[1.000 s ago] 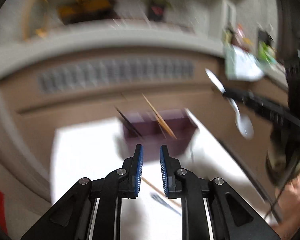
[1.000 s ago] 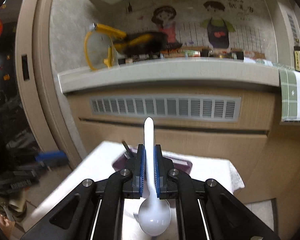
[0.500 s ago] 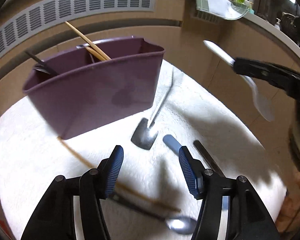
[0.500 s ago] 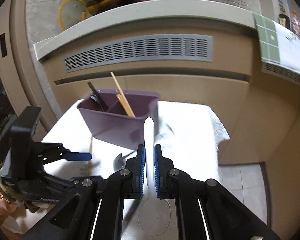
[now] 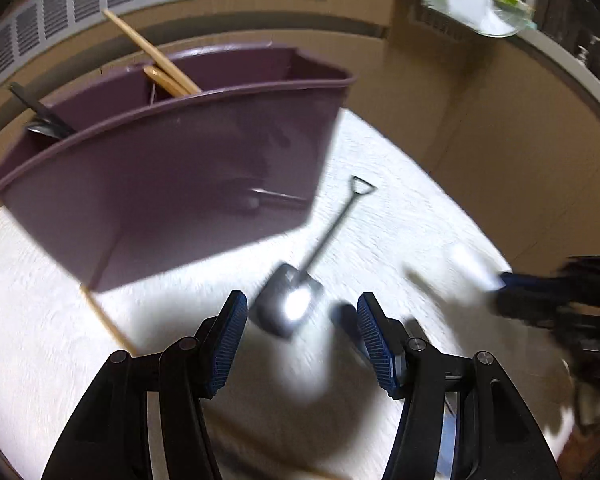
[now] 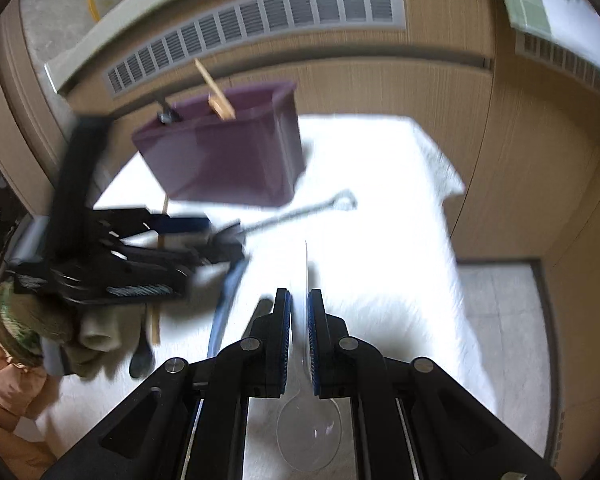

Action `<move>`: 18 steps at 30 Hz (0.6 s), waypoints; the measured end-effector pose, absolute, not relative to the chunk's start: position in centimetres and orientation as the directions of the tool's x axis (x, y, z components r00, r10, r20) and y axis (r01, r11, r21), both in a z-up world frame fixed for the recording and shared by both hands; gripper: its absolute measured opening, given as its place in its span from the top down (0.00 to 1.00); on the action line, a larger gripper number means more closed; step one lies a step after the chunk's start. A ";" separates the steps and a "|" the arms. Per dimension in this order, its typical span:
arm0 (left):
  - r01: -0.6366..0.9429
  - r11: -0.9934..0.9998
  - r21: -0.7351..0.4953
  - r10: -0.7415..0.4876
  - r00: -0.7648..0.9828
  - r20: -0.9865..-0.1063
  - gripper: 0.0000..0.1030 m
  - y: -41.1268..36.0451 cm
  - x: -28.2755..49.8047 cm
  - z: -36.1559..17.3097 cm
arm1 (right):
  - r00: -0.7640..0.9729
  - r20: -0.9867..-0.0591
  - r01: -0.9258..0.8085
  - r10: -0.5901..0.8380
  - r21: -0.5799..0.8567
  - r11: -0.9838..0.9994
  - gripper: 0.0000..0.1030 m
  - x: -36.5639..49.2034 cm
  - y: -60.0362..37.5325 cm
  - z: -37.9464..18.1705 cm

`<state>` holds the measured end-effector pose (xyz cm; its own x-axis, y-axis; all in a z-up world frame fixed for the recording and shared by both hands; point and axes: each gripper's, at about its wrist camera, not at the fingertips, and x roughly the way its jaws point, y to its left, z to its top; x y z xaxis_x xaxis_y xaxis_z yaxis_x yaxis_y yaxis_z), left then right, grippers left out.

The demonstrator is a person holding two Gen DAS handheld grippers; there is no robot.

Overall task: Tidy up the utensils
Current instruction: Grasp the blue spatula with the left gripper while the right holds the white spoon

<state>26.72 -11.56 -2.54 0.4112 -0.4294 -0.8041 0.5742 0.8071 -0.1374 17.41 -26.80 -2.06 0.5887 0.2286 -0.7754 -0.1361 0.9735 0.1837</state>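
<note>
A purple utensil caddy stands on a white cloth, holding wooden chopsticks and a dark utensil. A small metal shovel-shaped spoon lies in front of it. My left gripper is open, low over the shovel spoon's blade. My right gripper is shut on a white plastic spoon, held above the cloth, bowl toward the camera. In the right wrist view I see the caddy, the shovel spoon and the left gripper.
A loose chopstick lies by the caddy's left corner. A blue-handled utensil and a dark spoon lie on the cloth near the front. A wooden cabinet with a vent stands behind. The cloth's right edge drops to the floor.
My left gripper has dropped closer to the shovel spoon and opened wider. My right gripper has come lower and nearer the cloth, still holding the white spoon.
</note>
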 end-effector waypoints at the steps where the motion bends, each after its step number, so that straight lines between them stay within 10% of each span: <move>1: 0.578 0.802 -0.148 -0.436 0.398 -0.807 0.43 -11.5 26.1 -2.4 | 0.576 -0.785 -0.131 0.228 0.187 0.974 0.92 17.2 -26.7 -2.7; 8: 0.458 0.834 -0.307 -0.446 0.233 -0.864 0.53 -12.4 24.7 -3.3 | 0.554 -0.804 -0.076 0.218 0.211 0.974 0.92 15.8 -27.3 -4.9; 18: 0.577 0.814 0.064 -0.214 0.400 -0.891 0.55 -11.5 20.1 -3.3 | 0.542 -0.813 -0.104 0.212 0.186 0.977 0.84 13.8 -28.2 -4.2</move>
<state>20.15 -11.53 -3.29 0.4003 -0.2140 -0.8910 0.5768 0.8144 0.0635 13.77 -28.22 -4.21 0.5420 0.2122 -0.8132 -0.1037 0.9771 0.1858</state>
